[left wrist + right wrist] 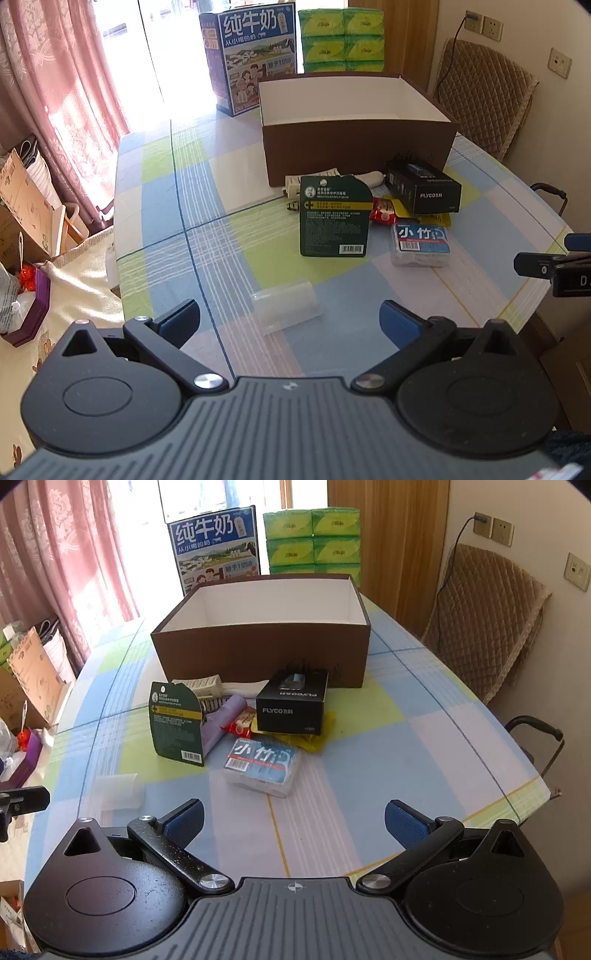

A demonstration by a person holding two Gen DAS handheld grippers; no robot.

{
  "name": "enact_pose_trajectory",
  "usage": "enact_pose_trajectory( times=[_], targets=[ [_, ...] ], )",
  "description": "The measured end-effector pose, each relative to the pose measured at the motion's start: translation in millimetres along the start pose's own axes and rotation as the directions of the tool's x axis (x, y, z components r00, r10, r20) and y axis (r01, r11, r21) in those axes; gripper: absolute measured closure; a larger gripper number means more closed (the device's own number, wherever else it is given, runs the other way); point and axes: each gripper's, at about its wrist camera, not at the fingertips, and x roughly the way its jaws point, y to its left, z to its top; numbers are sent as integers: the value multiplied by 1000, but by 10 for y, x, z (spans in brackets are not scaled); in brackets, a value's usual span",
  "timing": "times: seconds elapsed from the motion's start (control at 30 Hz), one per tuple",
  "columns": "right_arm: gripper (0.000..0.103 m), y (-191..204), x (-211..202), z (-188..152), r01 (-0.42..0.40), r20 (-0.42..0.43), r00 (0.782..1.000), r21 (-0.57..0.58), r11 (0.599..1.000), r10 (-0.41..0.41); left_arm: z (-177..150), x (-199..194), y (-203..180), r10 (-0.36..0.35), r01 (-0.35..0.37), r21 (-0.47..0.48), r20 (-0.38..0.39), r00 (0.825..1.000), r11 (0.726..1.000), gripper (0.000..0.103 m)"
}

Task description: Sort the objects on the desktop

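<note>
Clutter is lying in a loose heap on the desk, just in front of the brown box, which is standing open and showing only white inner walls. Nearest the right tongs is sitting a clear plastic case with a blue label; it is looking light, rigid and a little slick, so taking it across its short sides is likely the safest hold. Behind it a black FLYCO box is resting on yellow packaging, stiff cardboard, probably light, easy to pinch across its width. A green card pack is leaning on a pale purple item; thin and flexible, it is best taken by an edge. A red snack packet is peeking out between them, soft and crinkly.

Off to the left, apart from the heap, a clear plastic cup is lying on its side just ahead of the left tongs; thin-walled, it is likely to crush under a hard squeeze.

Both tongs are standing wide apart, holding nothing, hovering over the near edge of the desk.
</note>
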Motion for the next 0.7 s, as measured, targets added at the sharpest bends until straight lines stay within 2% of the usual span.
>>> enact_pose_trajectory(
  times=[0.7],
  targets=[
    [2,3,21,-11,-4,-22,1000,-3,1000,3,-70,33,4,9,-9,-7,-27,1000,1000,1]
  ],
)
